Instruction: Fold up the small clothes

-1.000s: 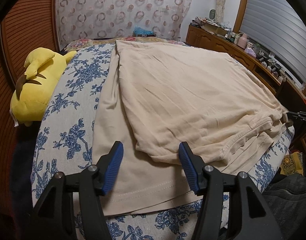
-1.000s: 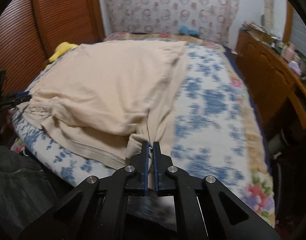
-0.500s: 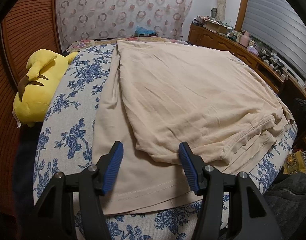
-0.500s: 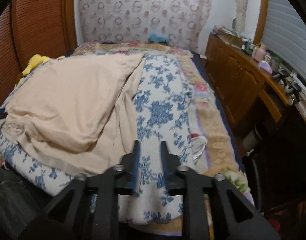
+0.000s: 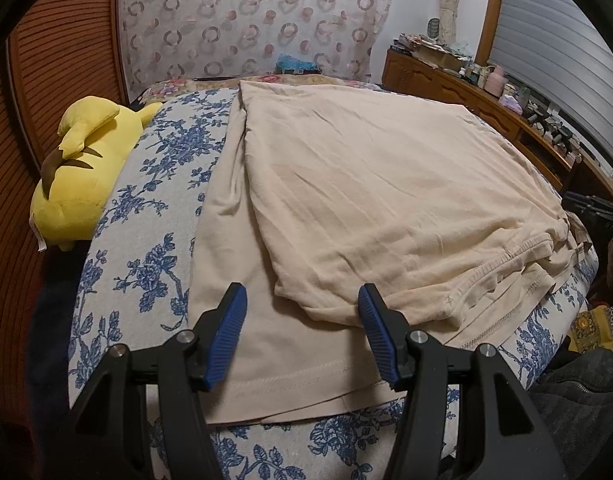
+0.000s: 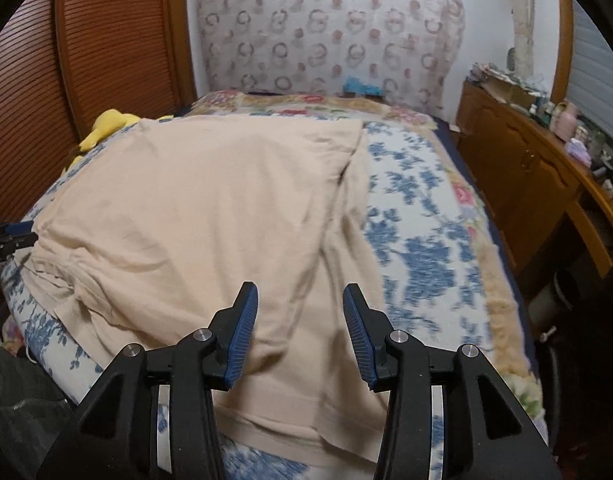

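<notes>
A beige garment point(image 5: 366, 200) lies spread on the bed, with one layer folded over the other; it also shows in the right wrist view point(image 6: 210, 220). My left gripper point(image 5: 302, 300) is open and empty, held just above the garment's near hem, by the corner of the folded layer. My right gripper point(image 6: 300, 300) is open and empty above the garment's near right edge. The tip of the left gripper shows at the far left of the right wrist view point(image 6: 14, 236), beside the bunched neckline end.
The bed has a blue floral cover point(image 5: 146, 208). A yellow plush toy point(image 5: 82, 172) lies at the bed's left, by a wooden slatted wall. A wooden cabinet point(image 6: 538, 176) with clutter runs along the right. Dark clothing point(image 6: 14, 400) lies below the bed edge.
My right gripper let go of the garment's edge, opened, and swung right and back over the garment. My left gripper stayed open and barely moved.
</notes>
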Demonstrator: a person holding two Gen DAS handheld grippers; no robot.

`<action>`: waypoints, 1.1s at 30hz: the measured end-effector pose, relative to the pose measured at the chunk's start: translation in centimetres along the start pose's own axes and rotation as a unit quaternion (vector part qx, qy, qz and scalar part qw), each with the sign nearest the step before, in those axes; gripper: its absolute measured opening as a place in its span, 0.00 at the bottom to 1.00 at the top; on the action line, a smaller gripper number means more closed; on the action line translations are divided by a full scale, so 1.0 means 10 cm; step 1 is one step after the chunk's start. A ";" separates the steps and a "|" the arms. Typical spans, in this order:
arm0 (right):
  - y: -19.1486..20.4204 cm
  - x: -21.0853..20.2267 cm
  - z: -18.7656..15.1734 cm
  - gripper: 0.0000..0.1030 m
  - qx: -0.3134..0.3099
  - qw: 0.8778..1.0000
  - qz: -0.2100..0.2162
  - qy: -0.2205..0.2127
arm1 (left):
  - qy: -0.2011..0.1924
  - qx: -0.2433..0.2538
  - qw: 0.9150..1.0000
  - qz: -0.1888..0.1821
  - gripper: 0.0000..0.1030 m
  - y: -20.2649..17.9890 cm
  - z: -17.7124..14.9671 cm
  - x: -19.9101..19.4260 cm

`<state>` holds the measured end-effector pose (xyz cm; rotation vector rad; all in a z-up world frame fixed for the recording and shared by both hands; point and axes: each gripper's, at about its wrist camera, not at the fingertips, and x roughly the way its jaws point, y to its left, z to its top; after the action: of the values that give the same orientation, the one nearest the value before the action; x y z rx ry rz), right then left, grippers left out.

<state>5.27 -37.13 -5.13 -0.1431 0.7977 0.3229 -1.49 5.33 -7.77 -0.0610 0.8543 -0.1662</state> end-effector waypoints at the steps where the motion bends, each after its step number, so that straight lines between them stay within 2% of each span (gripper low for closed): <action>1: 0.03 0.04 0.00 0.43 -0.002 1.000 0.001 0.002 | 0.000 -0.002 1.000 0.002 0.55 0.01 0.00 -0.01; 8: 0.12 0.27 -0.11 0.44 -0.016 0.999 -0.008 0.030 | -0.019 -0.019 0.999 0.024 0.55 0.16 0.05 -0.10; 10: 0.12 0.27 -0.15 0.51 -0.012 1.000 -0.012 0.021 | -0.016 -0.028 0.999 0.029 0.55 0.24 0.05 -0.07; 19: 0.07 0.26 -0.23 0.63 0.001 1.000 -0.012 -0.004 | -0.002 -0.034 0.999 0.027 0.55 0.25 0.03 0.05; 33: 0.09 0.26 -0.24 0.66 0.000 1.000 -0.012 -0.012 | 0.000 -0.031 0.999 0.019 0.55 0.21 0.10 0.10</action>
<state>5.03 -36.29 -8.67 -0.1493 0.7716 0.3008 0.16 7.22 -8.13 -0.1024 0.8593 -0.1037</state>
